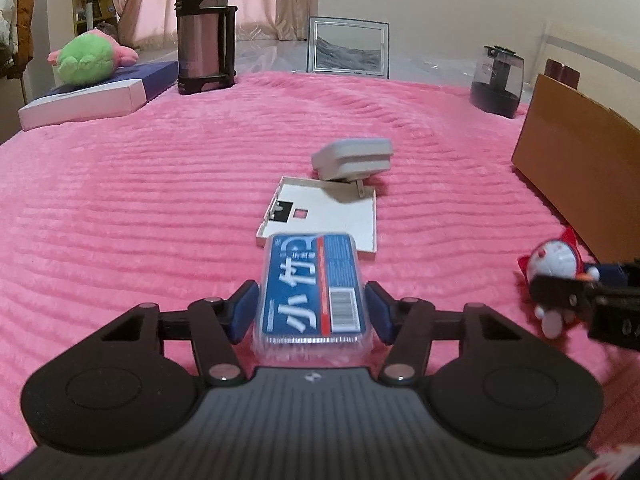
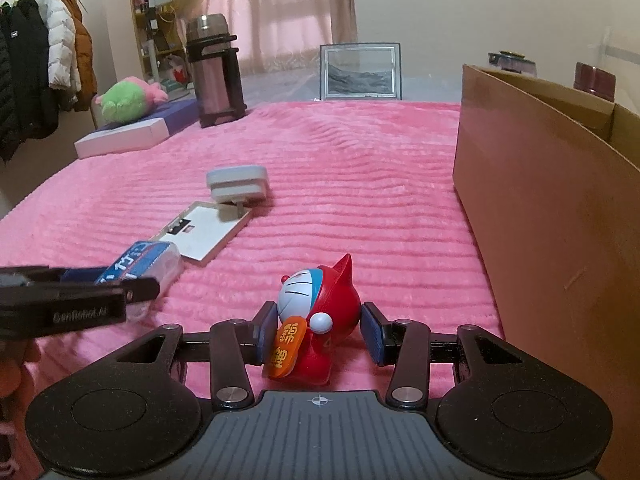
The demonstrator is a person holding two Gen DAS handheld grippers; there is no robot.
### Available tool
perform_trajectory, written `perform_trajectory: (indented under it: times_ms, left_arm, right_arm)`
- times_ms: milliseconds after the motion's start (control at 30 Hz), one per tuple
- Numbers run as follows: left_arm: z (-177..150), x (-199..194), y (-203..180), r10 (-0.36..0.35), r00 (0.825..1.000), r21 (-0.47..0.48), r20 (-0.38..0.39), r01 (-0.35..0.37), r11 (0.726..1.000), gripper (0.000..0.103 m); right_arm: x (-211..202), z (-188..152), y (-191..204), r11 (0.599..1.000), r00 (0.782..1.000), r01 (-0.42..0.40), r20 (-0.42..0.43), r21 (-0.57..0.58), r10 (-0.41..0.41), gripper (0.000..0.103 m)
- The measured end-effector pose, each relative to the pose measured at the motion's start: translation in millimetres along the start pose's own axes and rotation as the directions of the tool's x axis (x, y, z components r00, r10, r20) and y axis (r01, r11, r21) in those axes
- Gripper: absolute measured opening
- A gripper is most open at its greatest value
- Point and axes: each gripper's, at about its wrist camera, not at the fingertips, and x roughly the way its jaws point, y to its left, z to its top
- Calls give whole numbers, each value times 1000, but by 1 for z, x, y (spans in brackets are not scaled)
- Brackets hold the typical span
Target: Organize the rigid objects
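Step in hand, as judged: both items are picked up and ready for transfer to the cardboard box (image 2: 552, 216), the likely collection point. The left claw (image 1: 312, 312) is pinching a clear plastic case with a blue label (image 1: 310, 288); both blue pads press its long sides, and the case points toward twelve o'clock in the left wrist view. The right claw (image 2: 318, 338) is closed about a red and blue cat figurine (image 2: 316, 320); the left pad touches it, while contact at the right pad is less plain, so the grip appears light. The figurine leans toward one o'clock and carries an orange plaque at its front. The surface beneath is a pink ribbed blanket (image 1: 160, 200); whether a bed or a desk lies under it cannot be told. Still lying on it, at twelve o'clock from the left claw, are a flat white card tray (image 1: 340, 216) and a grey plug adapter (image 1: 352, 158) resting on the tray's far edge. The box stands at two o'clock from the right claw, its near wall tall. The next move calls for lifting each item above that wall before release. The case looks smooth and rigid and could slip between the pads; the figurine's rounded body could rotate in the claw.
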Motion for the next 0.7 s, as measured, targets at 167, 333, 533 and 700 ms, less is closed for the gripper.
perform_trajectory:
  times_ms: [167, 333, 533, 700]
  left_arm:
    - [2, 5, 0, -2, 1000, 7, -18, 2, 1000, 53]
    - [-2, -4, 0, -3, 1000, 11, -29, 3, 1000, 52]
    - [-8, -24, 0, -15, 999, -5, -40, 14, 1000, 52]
    - [-12, -48, -2, -21, 999, -21, -36, 21, 1000, 52]
  right_arm:
    - [1, -2, 0, 1000, 1000, -1, -7, -5, 1, 42]
    - [-4, -3, 1, 1000, 1000, -5, -5, -9, 5, 42]
    - [-22, -2, 5, 1000, 1000, -16, 10, -4, 16, 42]
    - [-43, -1, 9, 1000, 999, -24, 26, -2, 24, 42]
